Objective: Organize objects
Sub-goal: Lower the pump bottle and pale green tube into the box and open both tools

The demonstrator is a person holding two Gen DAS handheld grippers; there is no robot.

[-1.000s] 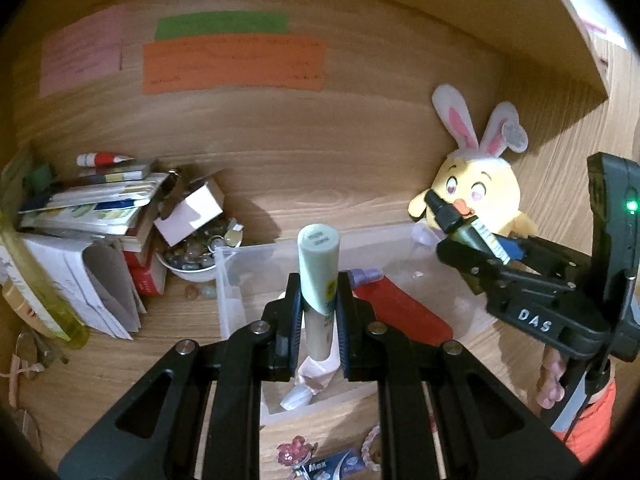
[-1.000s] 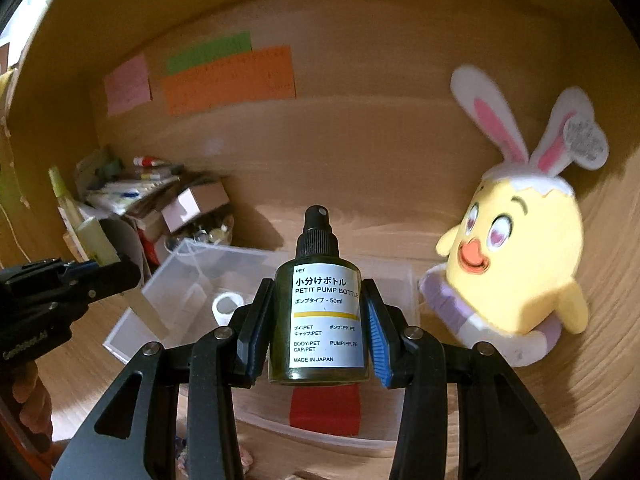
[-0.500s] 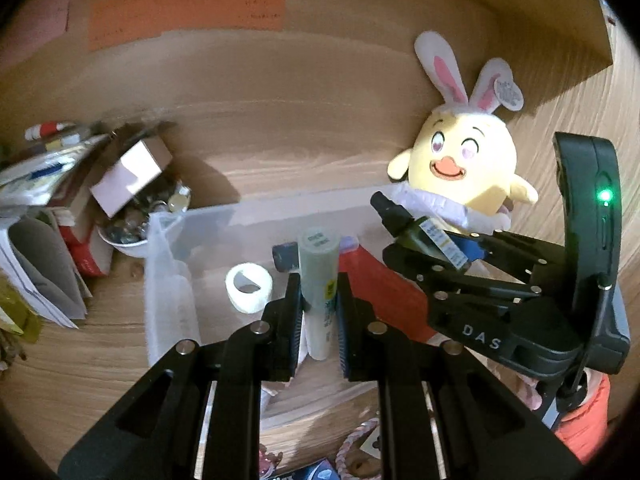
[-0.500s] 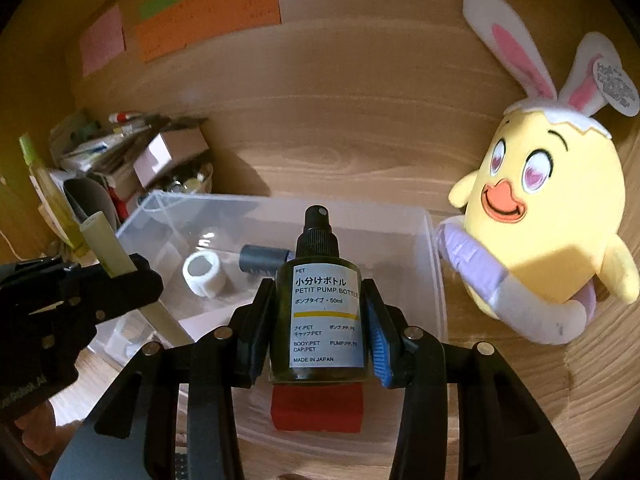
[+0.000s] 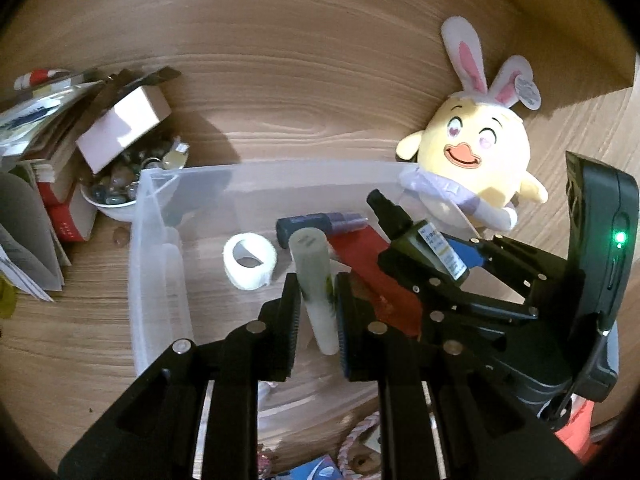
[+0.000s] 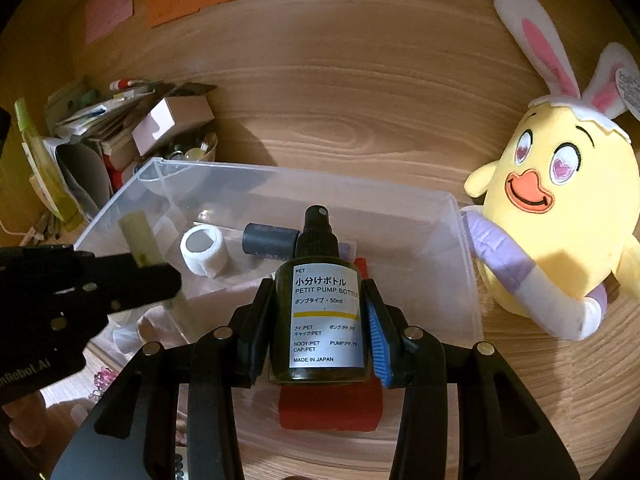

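Both grippers have dropped toward the clear plastic storage bin [image 6: 460,240], now filling each view. Left gripper [image 5: 316,312] jaws pinch a pale green cylindrical tube [image 5: 314,280]; right gripper [image 6: 320,320] jaws clamp the dark labelled pump bottle [image 6: 320,304]. Both items hang over the bin's floor beside a white tape roll [image 5: 249,260], apparently ready for release.

Black left tool [image 5: 316,304] and right tool [image 6: 316,316], silver screws, blue pad.
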